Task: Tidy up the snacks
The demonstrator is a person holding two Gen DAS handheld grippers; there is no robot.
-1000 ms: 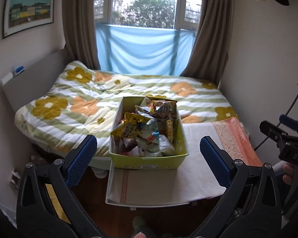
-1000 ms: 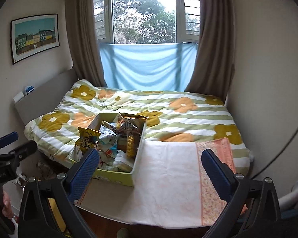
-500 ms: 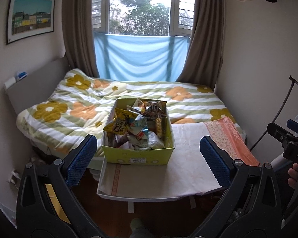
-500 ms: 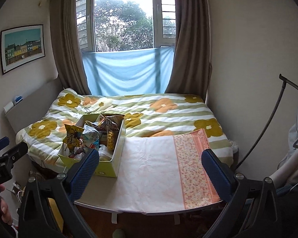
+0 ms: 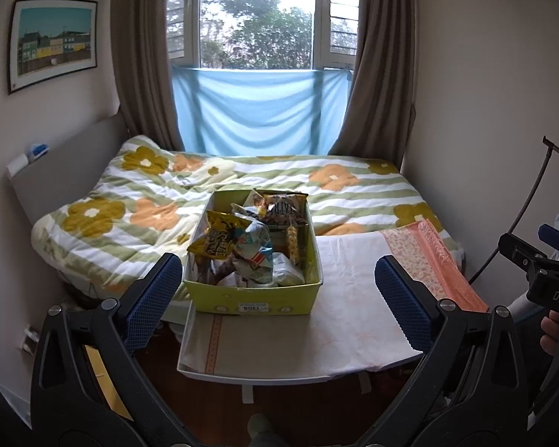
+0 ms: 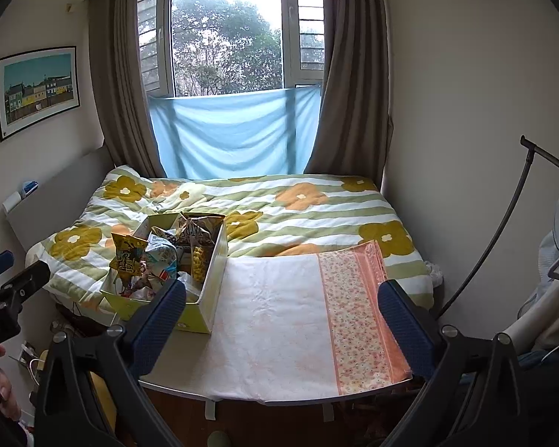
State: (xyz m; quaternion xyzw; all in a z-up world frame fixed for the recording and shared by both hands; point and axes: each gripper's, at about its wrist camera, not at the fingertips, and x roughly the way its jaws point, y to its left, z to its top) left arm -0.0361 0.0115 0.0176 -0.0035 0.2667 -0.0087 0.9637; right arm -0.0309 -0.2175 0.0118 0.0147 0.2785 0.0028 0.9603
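A yellow-green box [image 5: 253,300] is sitting on the cloth-covered table [image 5: 354,320], straight ahead of the left hand-held gripper [image 5: 277,300] and ahead and to the left of the right hand-held gripper [image 6: 283,314]. The box is brimming with snack packets: a yellow bag [image 5: 220,240] is standing at its near left, a brown bag [image 5: 283,208] is leaning at the far end, and a pale blue-and-white pack [image 5: 255,249] is lying crumpled between them. Both hand-held grippers are hovering short of the table's near edge, level and pointing toward the bed [image 5: 130,219] beyond it, their jaws spread wide and gripping nothing. In the left view, the right hand-held gripper is showing at the far right edge, with fingertips [image 5: 549,335] of the person's hand just below it; in the right view, the left one is appearing at the far left edge. Compared with a second ago, both hand-held grippers are sitting farther back from the table, so the box is looking smaller and more of the white and peach floral cloth [image 6: 357,305] is coming into view.
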